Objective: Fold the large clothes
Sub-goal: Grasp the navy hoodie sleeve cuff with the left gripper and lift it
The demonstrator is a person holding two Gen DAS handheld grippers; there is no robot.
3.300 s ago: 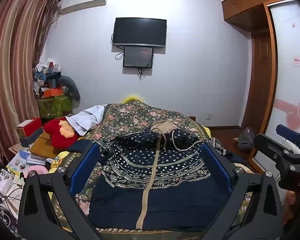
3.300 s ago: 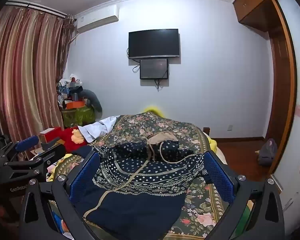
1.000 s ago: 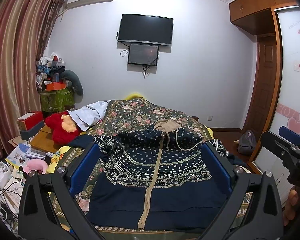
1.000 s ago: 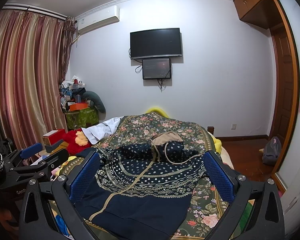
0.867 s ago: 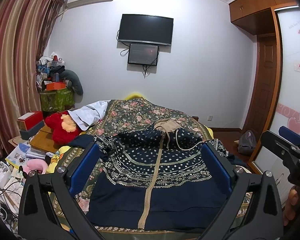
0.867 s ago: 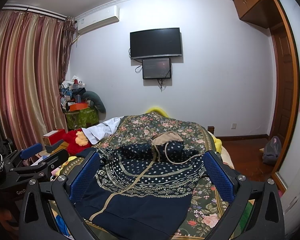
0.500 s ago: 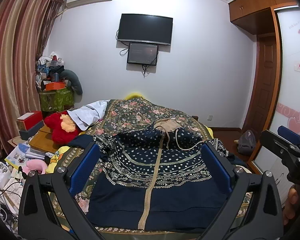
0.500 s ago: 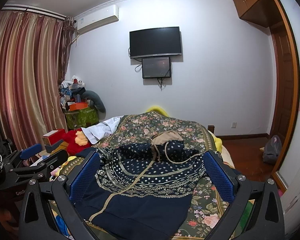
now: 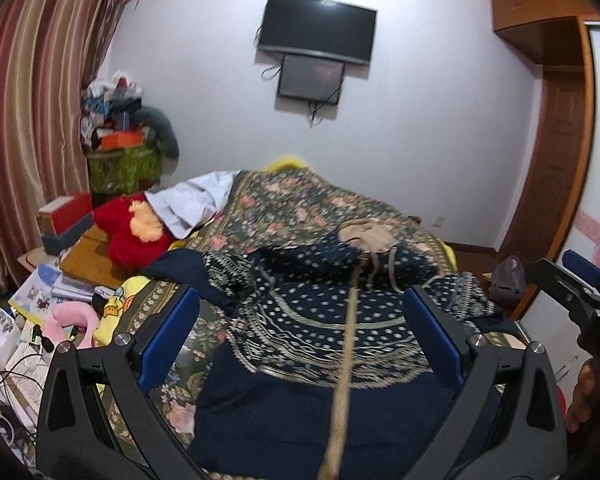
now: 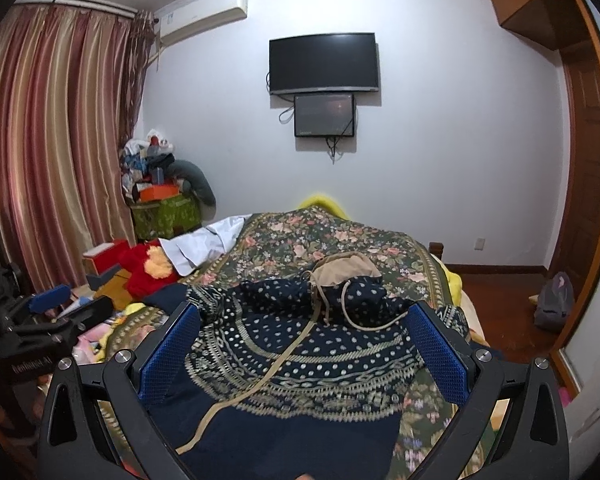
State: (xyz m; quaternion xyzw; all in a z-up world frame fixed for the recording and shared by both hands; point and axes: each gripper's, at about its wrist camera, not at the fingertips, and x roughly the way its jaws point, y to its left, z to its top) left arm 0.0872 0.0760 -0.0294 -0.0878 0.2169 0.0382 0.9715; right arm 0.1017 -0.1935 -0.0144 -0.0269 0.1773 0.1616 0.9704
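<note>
A dark blue patterned garment (image 9: pixel 332 344) lies spread on the floral bed (image 9: pixel 300 208) — tan hood toward the far wall. Left gripper (image 9: pixel 300 344) and right gripper (image 10: pixel 304 352) hover above it, jaws wide open — holding nothing.

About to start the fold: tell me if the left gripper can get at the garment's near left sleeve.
Probably yes. The left gripper is open above the navy garment, and the left sleeve lies uncovered on the floral bedspread with nothing in between.
</note>
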